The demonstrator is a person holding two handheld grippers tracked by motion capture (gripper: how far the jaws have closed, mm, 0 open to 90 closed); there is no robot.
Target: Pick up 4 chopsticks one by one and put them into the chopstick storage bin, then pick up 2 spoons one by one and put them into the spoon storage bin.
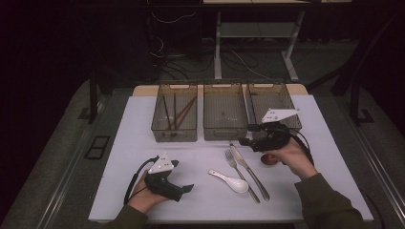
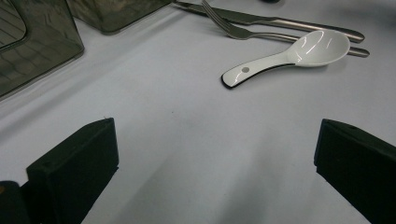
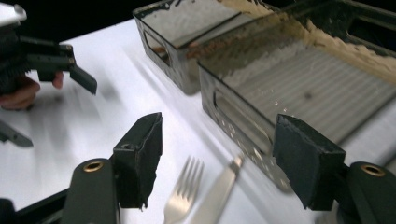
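On the white table (image 1: 143,143) lie a fork (image 1: 237,168) and a knife (image 1: 248,168), side by side and nearly parallel, tips toward 11 o'clock and handles toward 5 o'clock. Both are plain silver metal; the fork's tines (image 3: 187,173) and the knife's blade tip (image 3: 235,164) show in the right gripper view, slightly blurred. Just at 8 o'clock from them rests a white ceramic spoon (image 1: 229,181), glossy, with a dark edge along its handle and a small grey dot near the handle end (image 2: 245,69); its bowl lies against the fork's handle.

The right gripper (image 1: 249,135) hovers at 12 o'clock from the fork and knife, near the front wall of the middle basket (image 1: 224,131). Its jaws stand wide apart with nothing between them, and they touch nothing; fork tines and knife tip lie below the gap. A small reddish-brown round object (image 1: 269,159) sits under the right hand (image 1: 292,157).

The left gripper (image 1: 187,188) rests low at 9 o'clock from the spoon, well apart from it, jaws spread wide and holding nothing.

At 12 o'clock three wire baskets stand in a row; the left basket (image 1: 175,133) holds chopsticks (image 1: 175,112).
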